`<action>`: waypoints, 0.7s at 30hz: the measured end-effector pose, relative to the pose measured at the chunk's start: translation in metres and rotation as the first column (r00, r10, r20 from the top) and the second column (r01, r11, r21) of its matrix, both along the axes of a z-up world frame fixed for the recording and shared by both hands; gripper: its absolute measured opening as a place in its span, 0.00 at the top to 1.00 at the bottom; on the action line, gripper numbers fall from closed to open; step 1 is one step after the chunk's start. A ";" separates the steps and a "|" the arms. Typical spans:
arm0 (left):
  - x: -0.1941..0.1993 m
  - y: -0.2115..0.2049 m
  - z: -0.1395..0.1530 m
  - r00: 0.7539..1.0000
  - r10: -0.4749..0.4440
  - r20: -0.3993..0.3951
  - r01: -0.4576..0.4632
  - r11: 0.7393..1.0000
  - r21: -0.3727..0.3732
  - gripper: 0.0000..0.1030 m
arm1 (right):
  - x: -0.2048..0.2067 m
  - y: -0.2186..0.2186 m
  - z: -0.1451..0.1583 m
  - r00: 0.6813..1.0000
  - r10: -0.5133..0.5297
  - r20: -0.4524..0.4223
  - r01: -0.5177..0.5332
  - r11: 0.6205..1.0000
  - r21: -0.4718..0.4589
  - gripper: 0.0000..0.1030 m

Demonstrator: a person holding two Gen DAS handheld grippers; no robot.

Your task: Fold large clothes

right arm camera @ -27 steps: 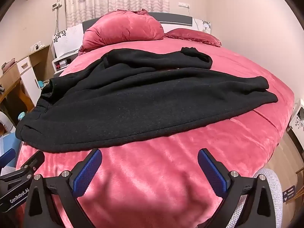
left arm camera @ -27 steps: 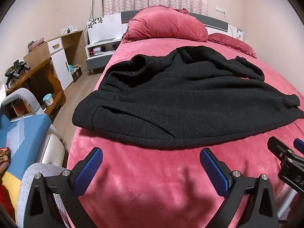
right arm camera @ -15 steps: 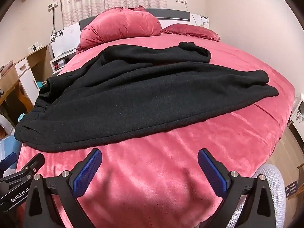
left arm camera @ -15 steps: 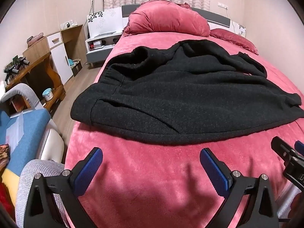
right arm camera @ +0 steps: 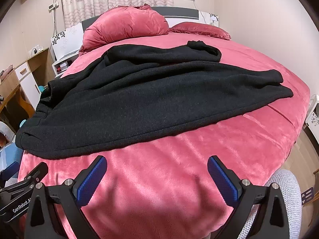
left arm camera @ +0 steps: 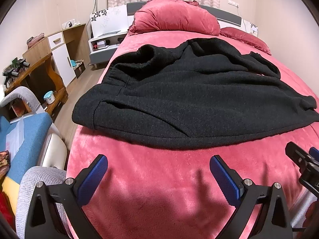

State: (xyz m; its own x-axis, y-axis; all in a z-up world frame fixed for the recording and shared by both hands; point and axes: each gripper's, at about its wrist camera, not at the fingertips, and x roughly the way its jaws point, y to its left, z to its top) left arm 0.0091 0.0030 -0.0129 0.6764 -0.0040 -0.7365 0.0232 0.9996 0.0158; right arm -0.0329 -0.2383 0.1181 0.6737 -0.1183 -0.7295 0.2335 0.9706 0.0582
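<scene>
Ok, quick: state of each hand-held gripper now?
Left hand-held gripper: open, empty, above the bedspread.
Right hand-held gripper: open, empty.

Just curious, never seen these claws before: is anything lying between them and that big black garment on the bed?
Nothing: in both wrist views only bare pink bedspread lies between the open left gripper, the open right gripper and the black garment.

bed [left arm camera: 159, 189]: pink plush cover | on it: black garment [left arm camera: 199, 103], pillows [left arm camera: 175, 18]

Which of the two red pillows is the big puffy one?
The big puffy one is the rounded pillow on the left by the headboard. The other pillow, to its right, lies low and flat with a frilly edge.
</scene>
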 end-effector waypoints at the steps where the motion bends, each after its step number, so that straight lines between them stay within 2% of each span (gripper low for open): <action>1: 0.000 0.000 0.000 1.000 0.001 -0.001 -0.001 1.000 0.001 0.00 | 0.000 0.000 0.000 1.000 0.000 0.000 0.000 1.000 0.001 0.00; 21: 0.003 0.003 -0.003 1.000 0.006 -0.024 -0.006 1.000 -0.009 0.00 | 0.000 -0.002 -0.002 1.000 -0.004 -0.008 0.004 1.000 0.011 0.00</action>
State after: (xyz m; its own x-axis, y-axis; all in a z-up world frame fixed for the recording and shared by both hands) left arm 0.0123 0.0062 -0.0155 0.6583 -0.0069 -0.7527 0.0172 0.9998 0.0059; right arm -0.0331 -0.2399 0.1163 0.6676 -0.1131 -0.7358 0.2381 0.9689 0.0671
